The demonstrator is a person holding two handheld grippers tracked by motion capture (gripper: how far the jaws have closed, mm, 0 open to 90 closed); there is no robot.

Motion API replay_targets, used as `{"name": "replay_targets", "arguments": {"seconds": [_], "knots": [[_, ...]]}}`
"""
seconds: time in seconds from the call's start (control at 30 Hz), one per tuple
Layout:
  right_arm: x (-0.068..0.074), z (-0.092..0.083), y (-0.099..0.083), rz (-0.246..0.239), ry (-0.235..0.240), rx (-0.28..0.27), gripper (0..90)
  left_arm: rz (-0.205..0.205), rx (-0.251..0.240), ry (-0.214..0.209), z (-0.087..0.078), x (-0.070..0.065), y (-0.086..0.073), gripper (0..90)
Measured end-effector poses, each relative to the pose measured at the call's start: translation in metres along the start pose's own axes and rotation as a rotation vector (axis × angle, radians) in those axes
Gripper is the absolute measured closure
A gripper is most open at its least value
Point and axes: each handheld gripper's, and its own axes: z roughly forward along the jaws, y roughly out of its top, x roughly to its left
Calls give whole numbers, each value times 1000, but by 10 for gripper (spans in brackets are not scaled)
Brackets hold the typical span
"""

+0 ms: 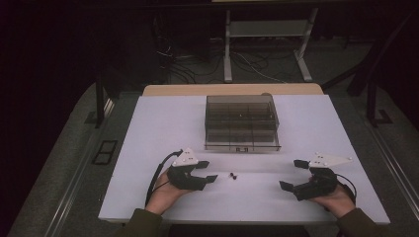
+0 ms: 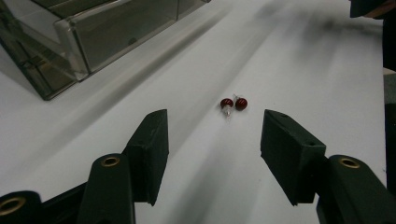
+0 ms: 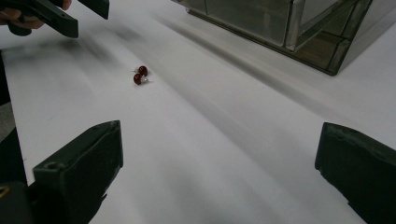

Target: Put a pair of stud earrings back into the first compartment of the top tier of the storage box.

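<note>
Left gripper [image 2: 214, 135]: my jaws open, nothing between, two red beads [image 2: 233, 104] at 12 o'clock.
Right gripper [image 3: 219, 158]: open, empty.
Left: pick beads, put in box [image 1: 242, 122].

1. Left gripper [image 1: 203, 171]: black body w/ blocky black jaws, grey three-cornered plate on top, black cable looping off behind.
2. Right gripper [image 1: 292, 174]: same build, plate paler w/ small dark dots.
3. Brass-coloured rings set in jaw arms.
4. Sleeves [image 1: 141, 223]: olive-green, both arms.
</note>
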Motion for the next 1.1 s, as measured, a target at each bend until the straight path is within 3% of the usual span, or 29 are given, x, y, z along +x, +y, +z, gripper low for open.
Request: {"name": "replay_targets", "arguments": {"seconds": [1.1], "knots": [[0,1,-1,0,-1,4,5,43,51,-65,35,-5,19,633]]}}
